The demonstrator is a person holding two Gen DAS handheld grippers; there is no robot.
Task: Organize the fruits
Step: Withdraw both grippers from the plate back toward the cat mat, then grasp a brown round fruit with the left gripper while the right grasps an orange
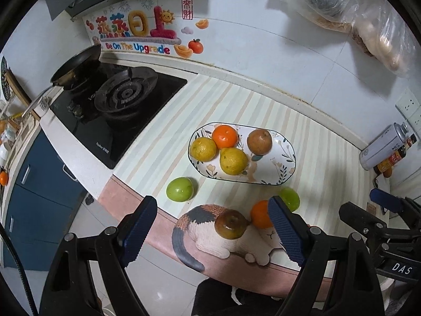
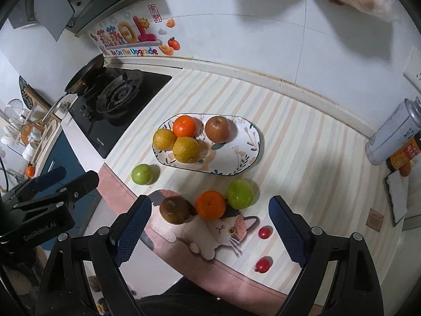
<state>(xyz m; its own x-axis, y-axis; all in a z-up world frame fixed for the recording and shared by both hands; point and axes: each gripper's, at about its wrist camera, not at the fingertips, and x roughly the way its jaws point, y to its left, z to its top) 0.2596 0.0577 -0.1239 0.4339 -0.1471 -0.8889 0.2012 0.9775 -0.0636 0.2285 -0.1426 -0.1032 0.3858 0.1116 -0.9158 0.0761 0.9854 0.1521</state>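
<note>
Fruit sits partly on the plate [image 2: 252, 142], partly loose on the striped worktop [image 2: 315, 158]. On the plate: orange [image 2: 185, 126] at 12 o'clock, two yellow citrus [image 2: 164, 139] [image 2: 185, 149] touching it at the 9 o'clock end, brown apple [image 2: 217, 129] just right of the orange, rest of the plate bare. Off the plate: green apple [image 2: 141, 174] at 7 o'clock from the plate, near the worktop edge; second green apple [image 2: 240, 194] at 6 o'clock, touching a second orange [image 2: 211, 205], which touches a dark brown fruit [image 2: 173, 210] on the cat picture [image 2: 223, 231]. Two small red fruits [image 2: 264, 232] [image 2: 262, 264] lie at 5 o'clock, apart from the rest. Left gripper [image 1: 210, 231] wide open, holding nothing, above the dark brown fruit in its own view. Right gripper [image 2: 210, 231] wide open, empty too, over the cat picture. Stove [image 2: 118, 100] with pan [image 2: 86, 75] at 10 o'clock; can [image 2: 392, 134] at 3 o'clock.
</note>
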